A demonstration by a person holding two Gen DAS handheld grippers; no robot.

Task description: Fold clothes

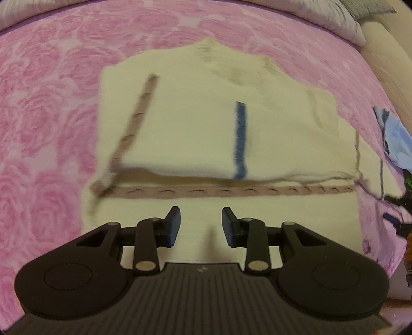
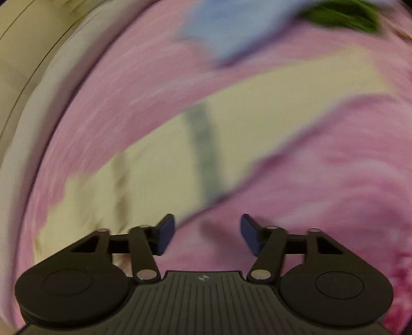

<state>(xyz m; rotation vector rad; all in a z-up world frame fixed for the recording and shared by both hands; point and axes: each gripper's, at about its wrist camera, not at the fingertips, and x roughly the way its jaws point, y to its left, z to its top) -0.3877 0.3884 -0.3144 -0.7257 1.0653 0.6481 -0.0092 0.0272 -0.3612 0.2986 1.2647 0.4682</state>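
Observation:
A cream knitted garment (image 1: 195, 123) with brown trim bands and one blue stripe (image 1: 240, 139) lies partly folded on the pink rose-patterned bedspread (image 1: 51, 103). My left gripper (image 1: 200, 226) hovers over its near part, just below the horizontal brown band (image 1: 231, 192), jaws a little apart with nothing between them. In the blurred right wrist view the same cream garment (image 2: 231, 116) crosses the picture, with a dark stripe (image 2: 206, 154). My right gripper (image 2: 207, 234) stands open over the pink bedspread (image 2: 334, 193) beside the garment's edge, holding nothing.
Light blue clothing (image 1: 396, 139) lies at the bed's right side, also seen as a blue blur (image 2: 226, 28) beside something green (image 2: 342, 15). A pale pillow (image 1: 322, 18) sits at the head, and a cream bed frame (image 1: 386, 59) edges the bed.

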